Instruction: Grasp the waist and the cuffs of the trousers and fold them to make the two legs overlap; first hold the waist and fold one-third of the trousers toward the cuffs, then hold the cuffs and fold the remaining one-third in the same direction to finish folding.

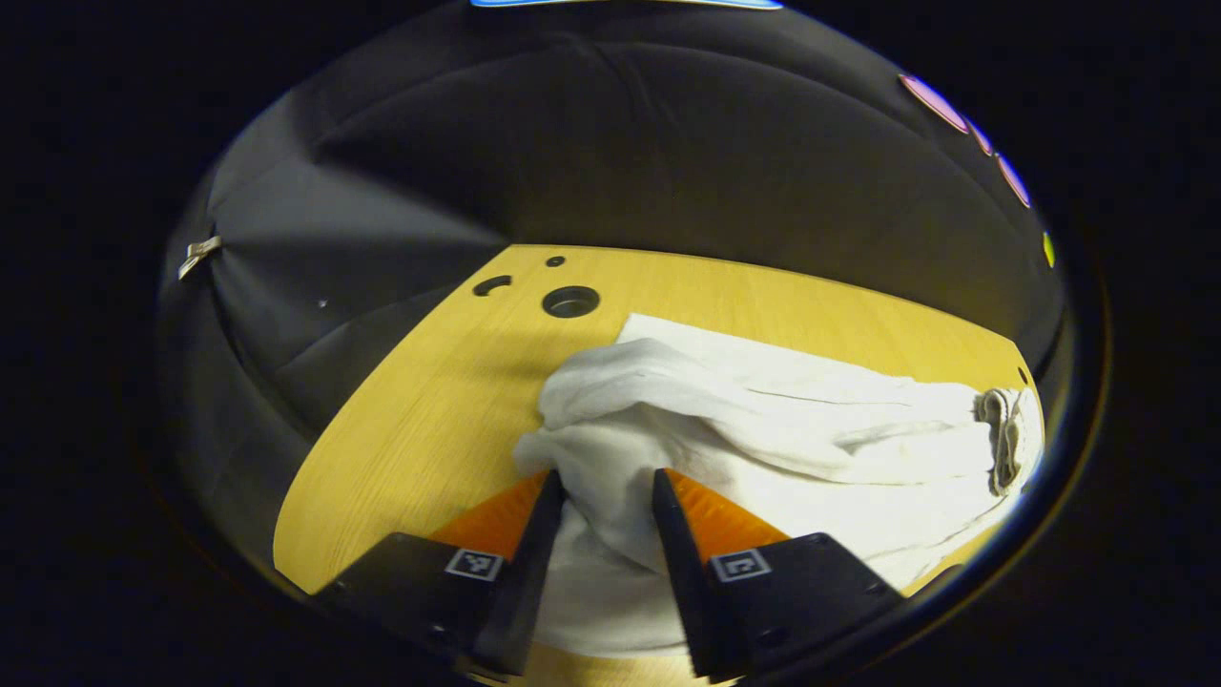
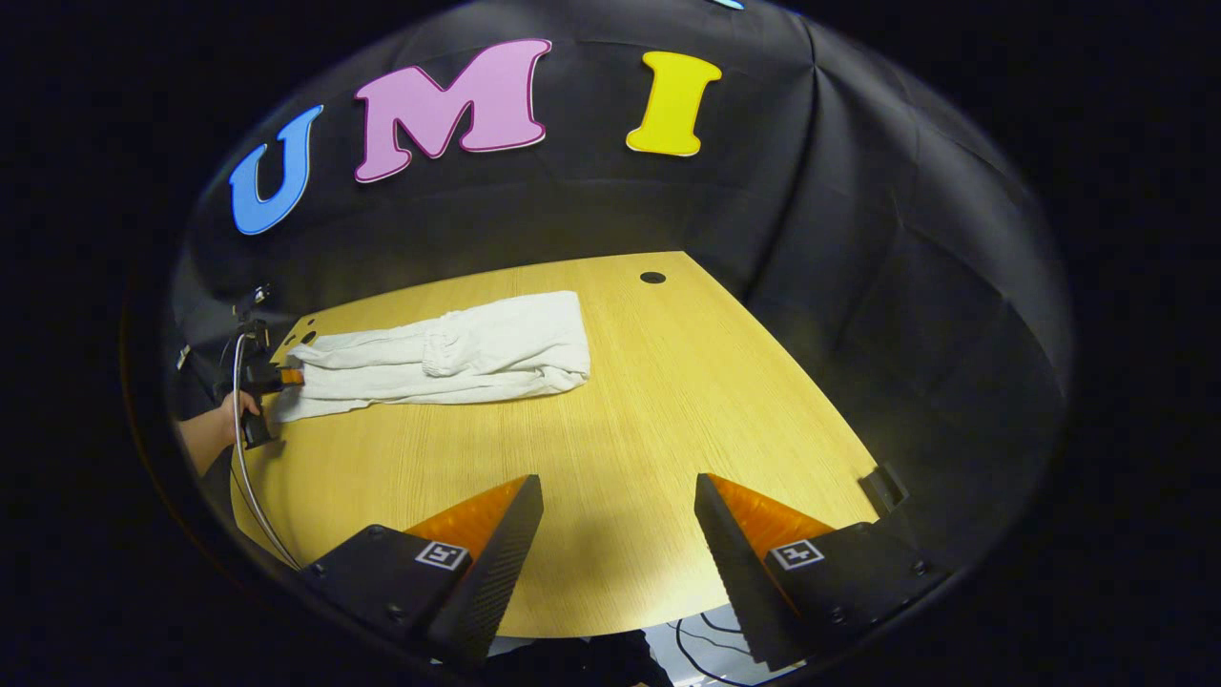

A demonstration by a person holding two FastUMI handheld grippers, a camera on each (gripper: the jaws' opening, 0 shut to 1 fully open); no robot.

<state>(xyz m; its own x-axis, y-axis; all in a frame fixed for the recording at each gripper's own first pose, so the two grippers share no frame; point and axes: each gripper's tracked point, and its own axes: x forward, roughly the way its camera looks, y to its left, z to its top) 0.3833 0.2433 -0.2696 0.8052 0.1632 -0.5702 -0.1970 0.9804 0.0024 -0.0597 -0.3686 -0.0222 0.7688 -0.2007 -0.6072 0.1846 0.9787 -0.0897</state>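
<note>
Wooden table (image 2: 668,401), light grain, curved front edge. Left gripper view: round grommet hole (image 1: 570,301) near the table's far left corner, w/ a small curved slot (image 1: 492,284) beside it and a tiny hole (image 1: 555,260) just behind. Black cloth wall (image 1: 591,143) behind, creased, w/ a pale clip (image 1: 198,254) pinned at its left. Right gripper view: another dark hole (image 2: 652,278) near the table's far edge (well apart from the rest). Cables (image 2: 701,630) lie below the front edge; what they run to can't be told.
</note>
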